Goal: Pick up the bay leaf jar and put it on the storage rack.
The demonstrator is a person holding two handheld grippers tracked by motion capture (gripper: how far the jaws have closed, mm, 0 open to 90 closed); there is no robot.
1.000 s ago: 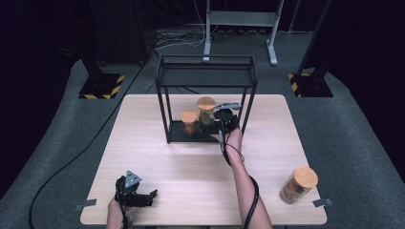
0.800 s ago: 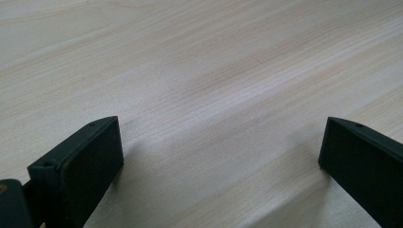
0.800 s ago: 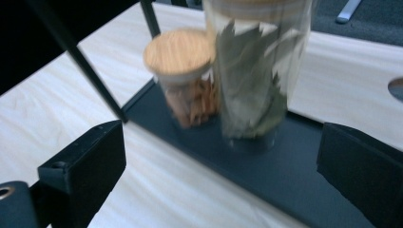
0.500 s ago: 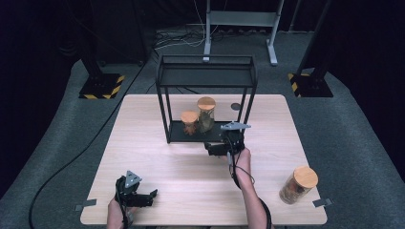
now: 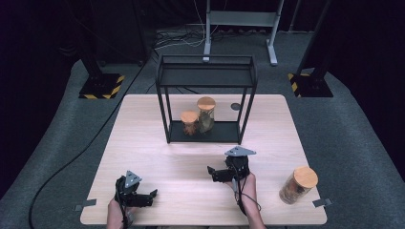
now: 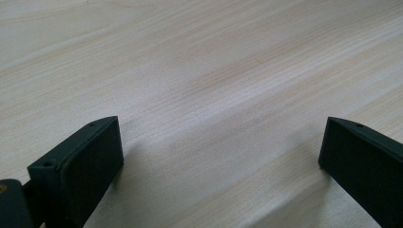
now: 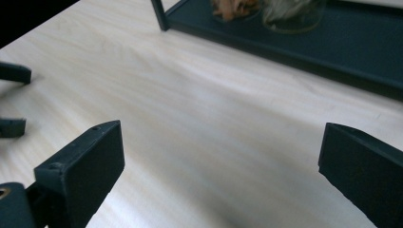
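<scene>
**Two jars shelved, one left at the table's edge**

The table [image 5: 157,143] carried a black metal rack [image 5: 205,102] toward its far side, with a dark tray as its bottom shelf. On that shelf stood two jars with wooden lids: a tall jar [image 5: 206,114] and, touching or just beside it on the left, a short jar [image 5: 189,122]. A third jar [image 5: 298,184] stood well apart from them, near the table's right front corner, upright and untouched.

The right gripper [image 5: 220,173] hung over bare wood between the rack and the person's edge, its jaws spread wide with nothing between them. The right gripper view confirmed this, with the rack's tray and the two jar bottoms beyond. The left gripper [image 5: 145,198] rested near the front left, also released and empty, with only wood grain ahead of its jaws.

The step in hand looked like fetching the third jar for the rack. To do it well, the right gripper would need to swing right and approach level, closing on the glass body below the lid rather than on the lid itself. The jar should stay upright in transit. It would have to pass between the rack's front posts and be set on the free right part of the shelf, clear of the tall jar.
</scene>
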